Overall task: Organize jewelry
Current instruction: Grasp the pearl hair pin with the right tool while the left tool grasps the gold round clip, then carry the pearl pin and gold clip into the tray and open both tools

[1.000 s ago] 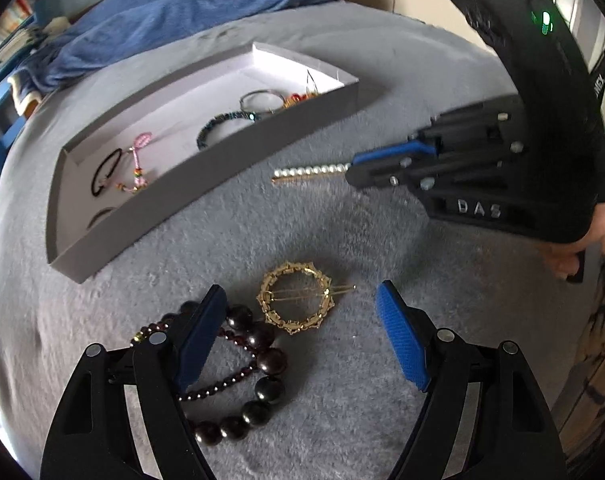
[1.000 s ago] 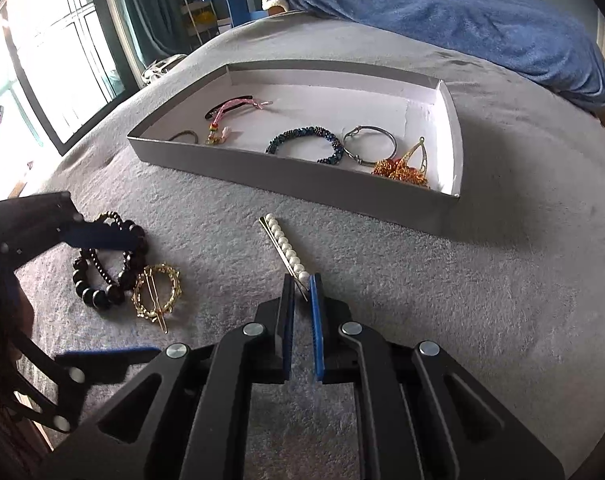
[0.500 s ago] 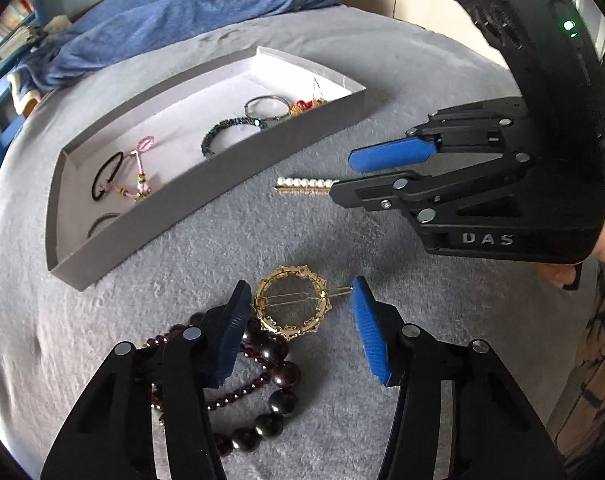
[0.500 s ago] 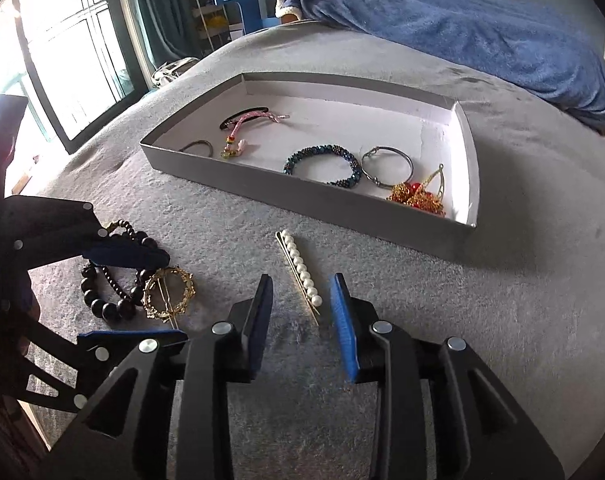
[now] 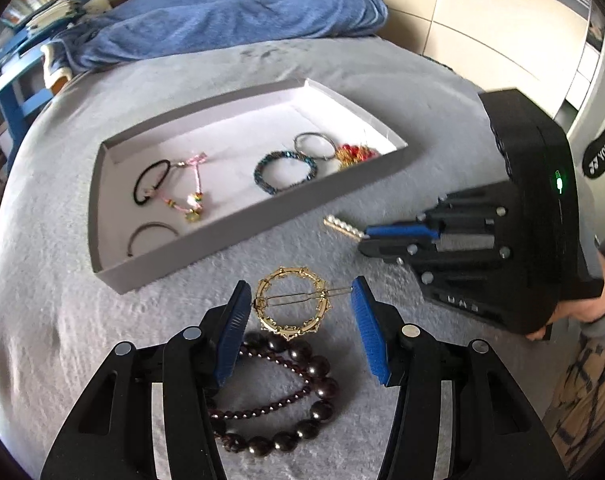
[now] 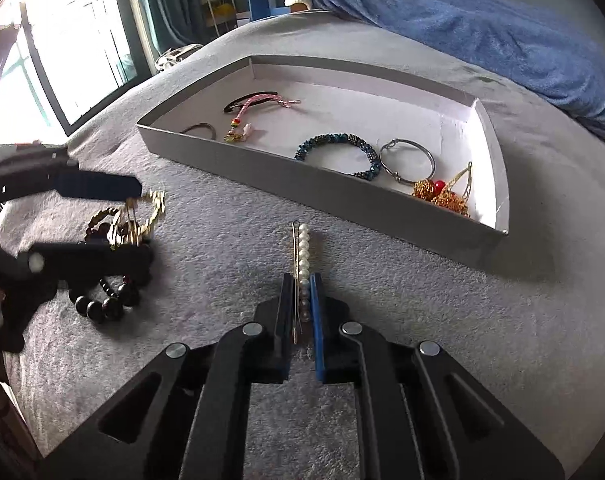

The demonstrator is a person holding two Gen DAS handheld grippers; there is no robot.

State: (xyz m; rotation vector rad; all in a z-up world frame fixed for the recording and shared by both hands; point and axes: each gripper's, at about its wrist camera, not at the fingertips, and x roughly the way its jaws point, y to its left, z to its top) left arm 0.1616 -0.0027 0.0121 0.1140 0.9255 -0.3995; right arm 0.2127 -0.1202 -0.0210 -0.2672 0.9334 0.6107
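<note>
The pearl hair clip (image 6: 302,264) is now being pinched at its near end by the right claw (image 6: 302,312), whose jaws were standing apart around it half a second ago and are now shut on it. The clip is lying on the grey bed cover (image 6: 422,320), just in front of the grey tray (image 6: 342,196), pearls pointing towards the tray wall.

The gold ring-shaped hair clip (image 5: 292,304) is being held between the pads of the left claw (image 5: 298,316), which was wide a second ago and is now at a middle width; the long pin is reaching the right pad and the ring is touching the left one. In the right wrist view this clip appears raised and tilted, above the dark bead bracelets (image 5: 278,400) being left on the bed.

With both clips apparently gripped, carrying them to the tray is judged to be the next step. A blue bead bracelet (image 6: 338,152), a silver bangle (image 6: 408,158), gold and red earrings (image 6: 438,194), a pink cord bracelet (image 6: 254,112) and dark hair ties (image 5: 152,180) are already lying inside.

"YONEX" is being read on a dark object (image 5: 602,156) at the right edge of the left wrist view. Letters on the right claw's body are too blurred to be read.
</note>
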